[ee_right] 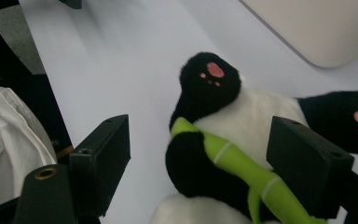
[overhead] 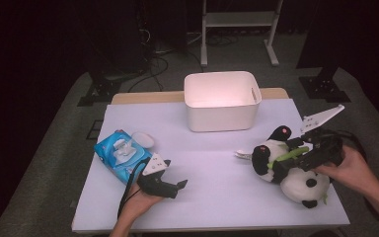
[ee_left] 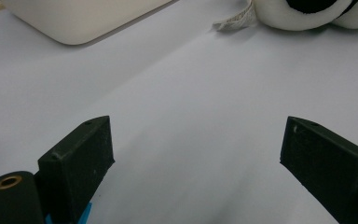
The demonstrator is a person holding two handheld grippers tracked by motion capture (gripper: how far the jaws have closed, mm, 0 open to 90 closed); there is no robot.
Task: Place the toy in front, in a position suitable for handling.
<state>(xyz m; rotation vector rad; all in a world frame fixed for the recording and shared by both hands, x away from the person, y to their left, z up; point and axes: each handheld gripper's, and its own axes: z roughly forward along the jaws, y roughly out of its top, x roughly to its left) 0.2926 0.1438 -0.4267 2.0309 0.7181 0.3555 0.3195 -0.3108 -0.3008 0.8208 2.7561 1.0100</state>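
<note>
Now right claw [ee_right: 198, 154] agape over panda [ee_right: 242, 121]

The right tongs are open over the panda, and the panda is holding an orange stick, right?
Not quite: the stick is green, not orange, as the right gripper view shows. The rest holds: the right tongs are open over the panda, which lies on the table with the stick across its body.
</note>
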